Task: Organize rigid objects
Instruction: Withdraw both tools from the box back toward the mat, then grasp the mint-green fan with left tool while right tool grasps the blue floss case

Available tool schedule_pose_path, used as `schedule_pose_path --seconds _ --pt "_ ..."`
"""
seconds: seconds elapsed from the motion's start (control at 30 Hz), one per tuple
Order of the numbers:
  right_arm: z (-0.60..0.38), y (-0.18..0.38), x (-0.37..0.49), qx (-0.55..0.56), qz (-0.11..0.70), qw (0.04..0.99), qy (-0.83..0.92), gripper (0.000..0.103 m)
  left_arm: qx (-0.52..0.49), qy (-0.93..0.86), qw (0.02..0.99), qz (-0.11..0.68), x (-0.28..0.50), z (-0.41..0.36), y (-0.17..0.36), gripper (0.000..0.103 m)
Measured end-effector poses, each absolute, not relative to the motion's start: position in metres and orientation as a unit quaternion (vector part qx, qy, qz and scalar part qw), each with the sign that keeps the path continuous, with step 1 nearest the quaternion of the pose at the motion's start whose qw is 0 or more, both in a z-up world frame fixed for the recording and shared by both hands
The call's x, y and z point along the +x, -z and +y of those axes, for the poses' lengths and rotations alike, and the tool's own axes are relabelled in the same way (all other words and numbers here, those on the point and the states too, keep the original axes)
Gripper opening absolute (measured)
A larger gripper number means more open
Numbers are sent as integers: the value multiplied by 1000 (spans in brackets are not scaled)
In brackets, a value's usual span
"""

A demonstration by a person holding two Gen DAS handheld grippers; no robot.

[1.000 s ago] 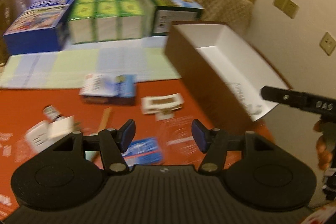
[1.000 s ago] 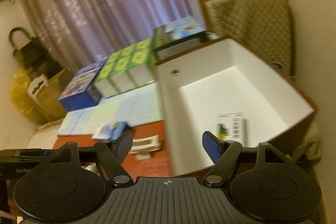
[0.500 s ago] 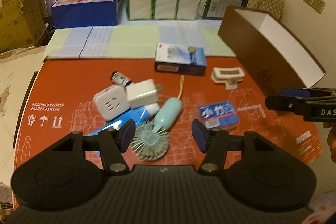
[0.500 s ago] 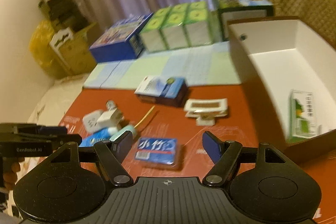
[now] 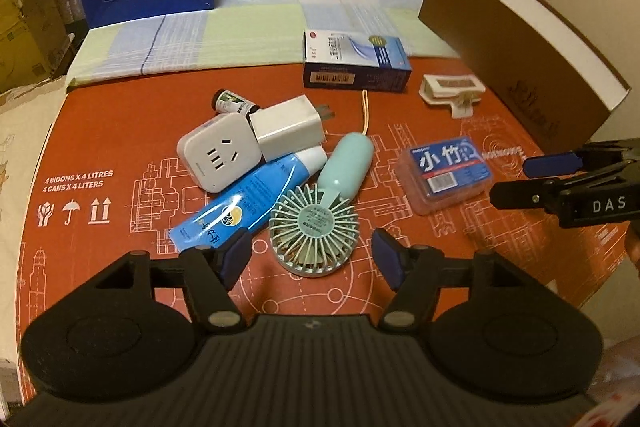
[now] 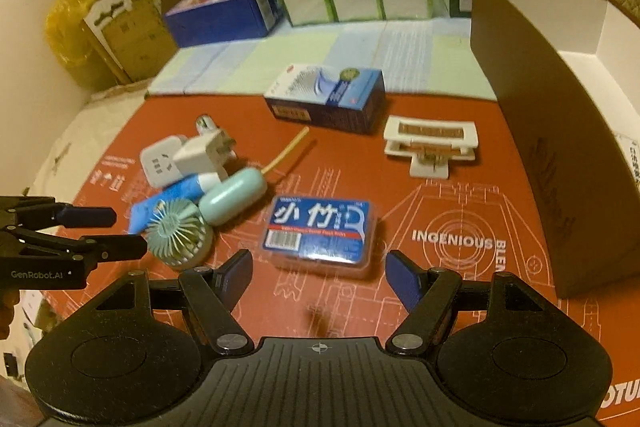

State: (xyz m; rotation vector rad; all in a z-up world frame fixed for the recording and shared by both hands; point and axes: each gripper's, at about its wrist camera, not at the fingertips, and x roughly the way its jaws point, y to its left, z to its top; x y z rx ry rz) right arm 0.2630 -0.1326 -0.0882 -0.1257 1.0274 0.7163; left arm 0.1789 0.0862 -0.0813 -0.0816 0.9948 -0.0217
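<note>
Left gripper (image 5: 310, 259): jaws spread, empty, above the mint fan (image 5: 316, 223).
Right gripper (image 6: 318, 273): jaws spread, empty, above the blue floss case (image 6: 320, 229).
Brown box (image 6: 532, 131): open, on the red mat (image 5: 104, 131), right of the floss case.
Fan: left of the floss case, touching the blue tube (image 5: 244, 203).
Chargers (image 5: 248, 143): behind the fan.

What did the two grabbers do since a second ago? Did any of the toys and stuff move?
Both grabbers swung away from the brown box and down toward the table. The right gripper now hangs over the blue floss case, the left gripper over the mint fan. Both stayed open and empty. The things on the mat look unmoved.
</note>
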Motion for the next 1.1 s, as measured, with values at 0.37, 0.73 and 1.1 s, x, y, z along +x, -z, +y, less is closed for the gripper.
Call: schedule_pose_path --seconds 0.37,0.73,1.1 --pt "-115 102 270 -95 479 803 -342 76 -5 24 878 478 194 79 102 66" --pt "-91 109 303 -94 452 805 -374 76 -6 11 879 476 197 74 111 66" --pt "-99 126 300 -121 461 776 -412 75 -7 8 878 479 195 61 119 65"
